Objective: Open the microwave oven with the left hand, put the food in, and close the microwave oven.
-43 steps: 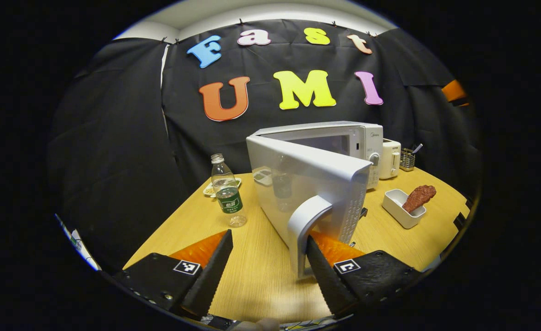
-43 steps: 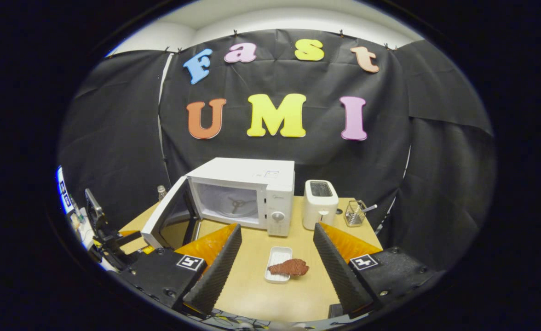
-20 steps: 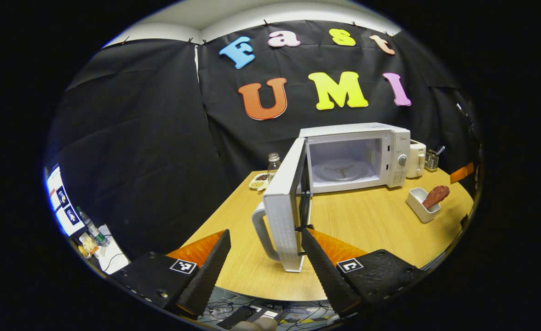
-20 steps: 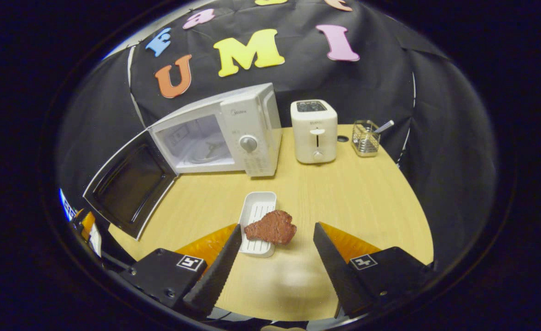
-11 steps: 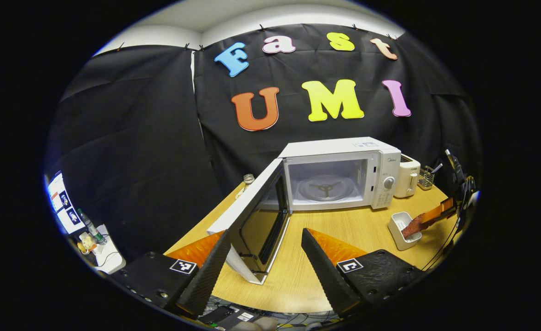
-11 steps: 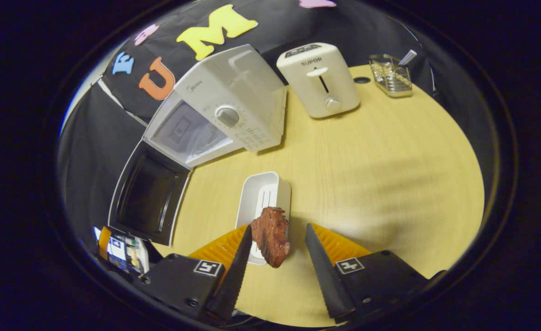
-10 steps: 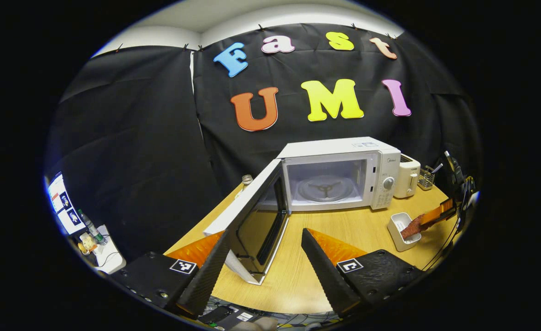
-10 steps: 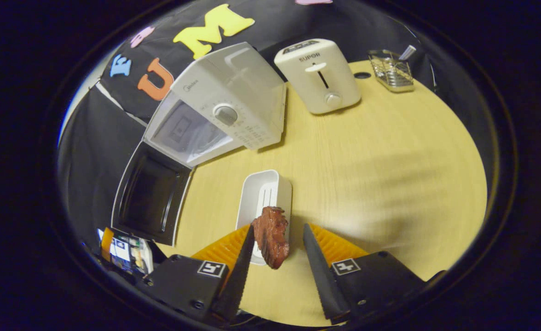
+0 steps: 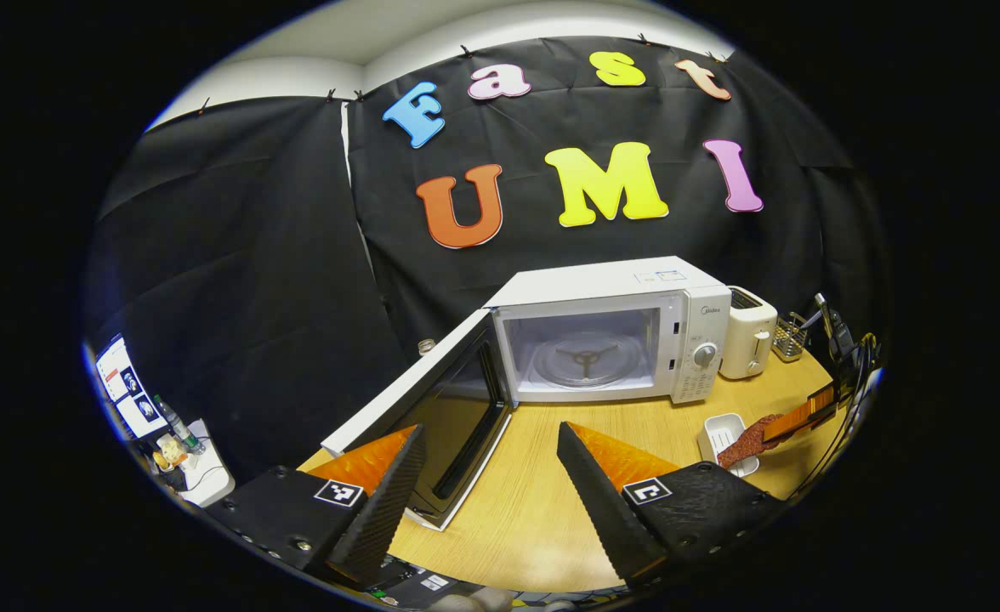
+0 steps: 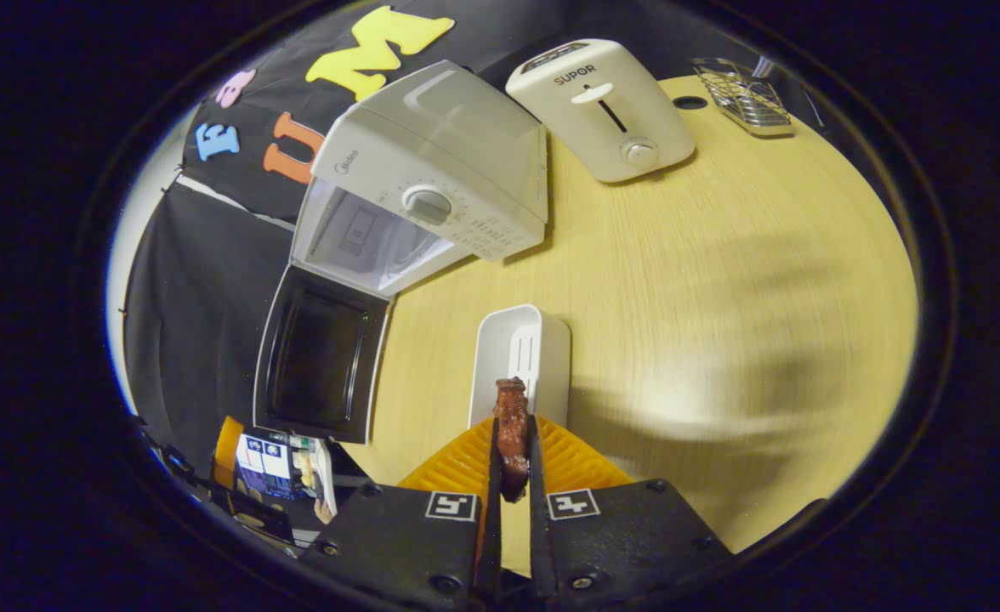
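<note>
The white microwave (image 9: 610, 327) stands on the wooden table with its door (image 9: 432, 416) swung wide open to the left and an empty turntable inside. My left gripper (image 9: 487, 480) is open, drawn back from the door and holding nothing. In the right gripper view, my right gripper (image 10: 513, 422) is shut on the brown piece of food (image 10: 513, 401), just above the near end of the white tray (image 10: 521, 348). The microwave (image 10: 432, 170) and its open door (image 10: 321, 365) lie beyond it to the left. The left gripper view shows the food (image 9: 742, 439) over the tray (image 9: 718, 432).
A white toaster (image 10: 606, 106) stands right of the microwave, with a wire utensil rack (image 10: 742, 89) beyond it. Bare wooden table (image 10: 721, 255) spreads to the right of the tray. Off the table's left edge sits a small screen and clutter (image 9: 139, 408).
My right gripper came down over the tray and shut on the food. My left gripper let go of the door handle and pulled back; the door now stands wider open.
</note>
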`<state>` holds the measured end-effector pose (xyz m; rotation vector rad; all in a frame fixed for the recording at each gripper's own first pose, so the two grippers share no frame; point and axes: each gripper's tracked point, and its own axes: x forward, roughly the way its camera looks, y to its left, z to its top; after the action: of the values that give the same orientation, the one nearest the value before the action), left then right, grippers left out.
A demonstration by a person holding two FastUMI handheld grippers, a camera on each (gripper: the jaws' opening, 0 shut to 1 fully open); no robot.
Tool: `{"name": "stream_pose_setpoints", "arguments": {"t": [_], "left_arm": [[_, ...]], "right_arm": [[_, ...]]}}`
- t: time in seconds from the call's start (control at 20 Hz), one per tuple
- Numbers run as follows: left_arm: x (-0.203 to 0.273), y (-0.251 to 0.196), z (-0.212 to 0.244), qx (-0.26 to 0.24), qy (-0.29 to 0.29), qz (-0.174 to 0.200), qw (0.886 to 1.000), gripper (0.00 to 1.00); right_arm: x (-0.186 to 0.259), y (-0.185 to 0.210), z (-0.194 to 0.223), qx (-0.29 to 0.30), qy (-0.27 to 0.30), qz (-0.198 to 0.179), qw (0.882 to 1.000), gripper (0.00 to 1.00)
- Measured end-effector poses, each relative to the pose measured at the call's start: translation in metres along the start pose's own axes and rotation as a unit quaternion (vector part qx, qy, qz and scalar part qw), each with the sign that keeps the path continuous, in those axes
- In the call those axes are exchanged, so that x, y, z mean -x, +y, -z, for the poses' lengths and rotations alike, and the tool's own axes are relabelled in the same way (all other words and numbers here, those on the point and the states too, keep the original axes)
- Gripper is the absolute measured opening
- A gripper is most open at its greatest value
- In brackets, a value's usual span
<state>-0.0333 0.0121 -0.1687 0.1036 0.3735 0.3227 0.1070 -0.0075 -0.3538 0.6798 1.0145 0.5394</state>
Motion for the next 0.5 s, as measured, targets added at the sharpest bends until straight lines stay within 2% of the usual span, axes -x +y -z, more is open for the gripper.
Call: {"name": "stream_pose_setpoints", "arguments": {"t": [0.3,0.5], "left_arm": [[0.003,0.008,-0.002,-0.004,-0.003,0.004,1.0,0.95],[0.005,0.02,-0.002,-0.001,0.002,0.036,0.999,0.95]], "right_arm": [[0.022,0.054,-0.031,0.011,-0.046,-0.026,0.999,0.17],[0.01,0.115,-0.043,-0.01,-0.094,-0.062,0.994,0.17]]}}
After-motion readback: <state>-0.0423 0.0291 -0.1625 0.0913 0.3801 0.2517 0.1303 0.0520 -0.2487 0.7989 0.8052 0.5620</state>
